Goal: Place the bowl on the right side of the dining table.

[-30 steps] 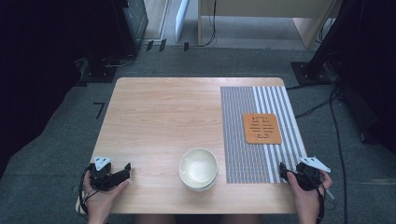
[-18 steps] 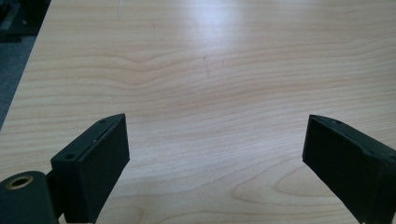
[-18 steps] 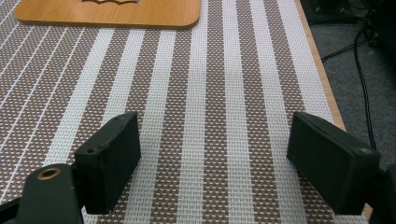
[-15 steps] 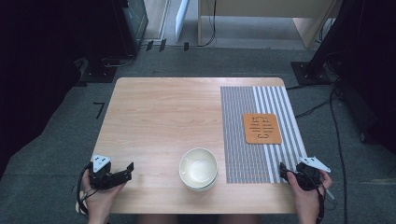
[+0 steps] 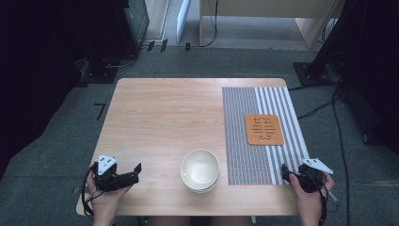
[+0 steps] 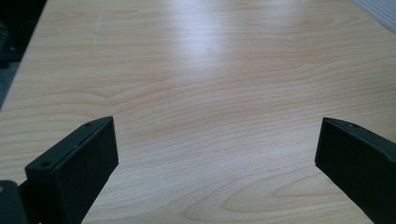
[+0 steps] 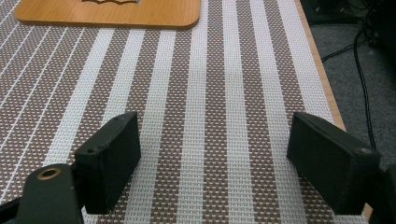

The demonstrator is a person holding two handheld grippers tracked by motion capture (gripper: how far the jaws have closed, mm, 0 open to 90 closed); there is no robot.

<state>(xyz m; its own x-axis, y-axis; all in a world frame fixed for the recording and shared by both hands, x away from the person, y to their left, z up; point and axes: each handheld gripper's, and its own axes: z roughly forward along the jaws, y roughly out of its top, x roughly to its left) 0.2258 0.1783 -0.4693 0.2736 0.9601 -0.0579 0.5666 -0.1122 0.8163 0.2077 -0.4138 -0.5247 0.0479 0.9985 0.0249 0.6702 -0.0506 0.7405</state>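
A stack of cream bowls [image 5: 200,169] stands near the front edge of the wooden table [image 5: 169,113]. To its right lies a brown and white striped placemat [image 5: 242,136] [image 7: 205,84] with a flat wooden trivet [image 5: 264,129] [image 7: 107,11] on it. My left gripper [image 5: 136,173] [image 6: 217,140] hovers over the front left corner and points right toward the bowls. Its jaws have just been opening and stand wide, with bare wood between them. My right gripper [image 5: 285,172] [image 7: 212,140] is open over the placemat's front right corner, holding nothing.
Grey carpet surrounds the table. Cables [image 5: 339,117] run along the floor at the right, close to the table's right edge [image 7: 322,79]. Dark equipment and furniture legs stand beyond the far edge.
The left gripper has lifted a little and its jaws have spread wider. The right gripper, the bowls and the trivet have stayed where they were.
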